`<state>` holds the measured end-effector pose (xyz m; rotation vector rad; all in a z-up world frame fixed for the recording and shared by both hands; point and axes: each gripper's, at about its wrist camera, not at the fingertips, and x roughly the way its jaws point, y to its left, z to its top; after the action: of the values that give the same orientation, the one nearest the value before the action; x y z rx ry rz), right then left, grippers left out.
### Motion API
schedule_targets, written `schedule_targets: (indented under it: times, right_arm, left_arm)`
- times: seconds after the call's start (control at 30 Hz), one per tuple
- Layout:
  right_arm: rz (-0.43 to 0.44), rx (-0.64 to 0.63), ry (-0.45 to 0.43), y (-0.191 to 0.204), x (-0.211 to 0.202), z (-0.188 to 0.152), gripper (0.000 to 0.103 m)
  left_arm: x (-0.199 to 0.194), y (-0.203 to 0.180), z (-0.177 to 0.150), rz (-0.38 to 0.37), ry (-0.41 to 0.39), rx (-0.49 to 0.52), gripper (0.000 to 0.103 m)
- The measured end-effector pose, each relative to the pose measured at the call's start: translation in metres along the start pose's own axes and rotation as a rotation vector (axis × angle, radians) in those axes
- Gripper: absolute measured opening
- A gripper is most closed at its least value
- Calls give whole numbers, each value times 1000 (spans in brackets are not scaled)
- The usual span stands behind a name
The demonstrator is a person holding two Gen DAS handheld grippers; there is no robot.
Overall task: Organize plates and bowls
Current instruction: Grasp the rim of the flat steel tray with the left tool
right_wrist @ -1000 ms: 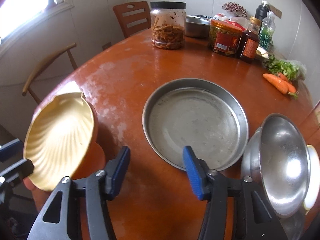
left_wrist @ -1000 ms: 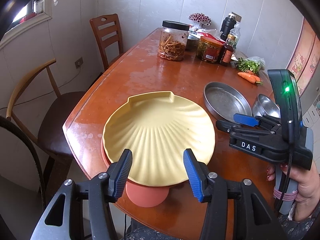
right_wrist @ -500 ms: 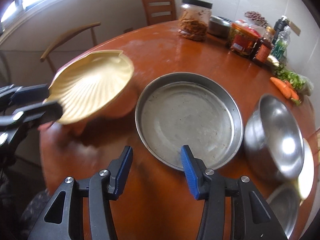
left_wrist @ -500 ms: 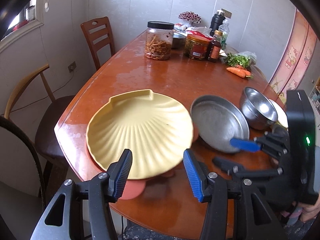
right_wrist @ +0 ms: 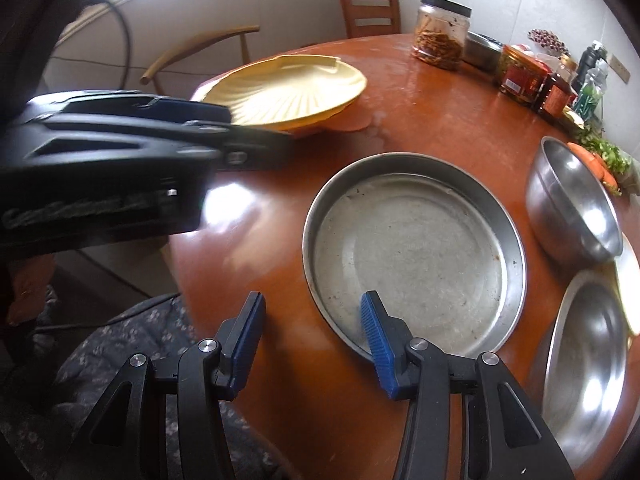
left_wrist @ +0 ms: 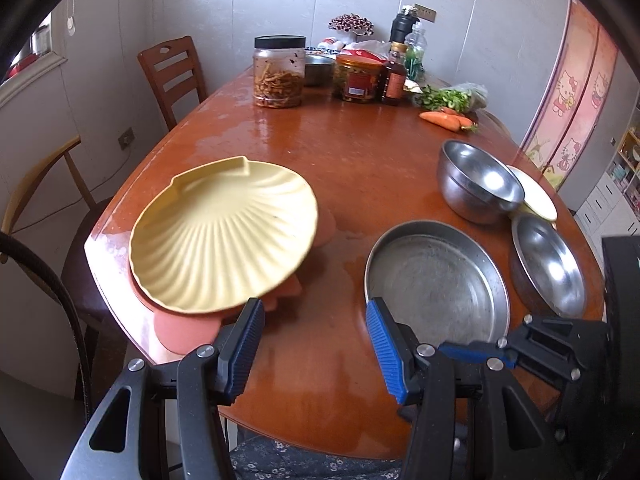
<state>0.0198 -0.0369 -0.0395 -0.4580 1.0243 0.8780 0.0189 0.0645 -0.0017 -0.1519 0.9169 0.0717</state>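
Left gripper (left_wrist: 316, 344): jaws apart with nothing between them, hanging over bare tabletop at the near edge of the table (left_wrist: 360, 168).
Right gripper (right_wrist: 310, 338): jaws likewise apart and empty; its right-hand pad sits over the near rim of the steel pan, the left-hand pad over bare wood, neither pressing on the rim.
Far left of the left gripper: yellow shell-shaped plate (left_wrist: 224, 236), resting on an orange plate (left_wrist: 184, 330) that peeks out beneath it at the table's near-left corner.
Just ahead and right of the left gripper: round steel pan (left_wrist: 436, 280), flat on the table and empty.
Beyond the pan, further right: deep steel bowl (left_wrist: 478, 180), tilted against a white plate (left_wrist: 536, 196); a shallower steel bowl (left_wrist: 548, 264) lies beside the pan's right rim.
Back of the table: jar of pickles (left_wrist: 279, 72), sauce bottles and carrots (left_wrist: 444, 118), well clear of the dishes.
Step in hand: judged to be the approach to the steel pan, the shell plate already stacked.
Next move: probably bring the right jaws down astride the pan's thin near rim and close; the rim is slick metal, so a squarely seated bite matters before lifting.
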Motion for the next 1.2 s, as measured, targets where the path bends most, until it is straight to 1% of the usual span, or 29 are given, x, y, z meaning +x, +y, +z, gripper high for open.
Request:
schedule_targets:
  times: [0.17,0.23,0.43,0.5,0.57,0.67,0.83,1.0,1.03,1.07,1.2]
  right_arm:
    - [25,-10,-16,6,-10,-13,51]
    - [17,8,-45,4,-19,-18,51]
    - [-32,118,-151,-19,-49,-24,52]
    - [-72,162,-177,-26,-57,-29,52]
    - [-89,219,-192,-37,-61,-33,57]
    - [-121,311,-193,-50,-62,-42,58]
    - [-107,403,-190,-63,-56,-50,58]
    - [-112,431,-191,-61,-47,-54,58]
    - [-120,434,-188,-61,-45,-54,57]
    - [-122,437,-190,-61,-43,-54,54]
    - [-138,442,-188,-64,-37,-53,49]
  left_arm:
    - [-1,-11,-7,-2,4,8,53]
    - [-1,-12,-8,-2,5,5,53]
    - [-2,-17,-9,-10,-4,0,53]
    - [0,-20,-9,-14,0,0,53]
    - [3,-24,-10,-24,4,4,53]
    - [6,-29,-11,-30,10,15,53]
    - [11,-34,-12,-31,16,28,53]
    - [19,-33,-12,-39,27,20,53]
    - [20,-33,-12,-39,30,19,53]
    - [22,-32,-13,-41,33,18,53]
    - [27,-31,-13,-44,33,13,53]
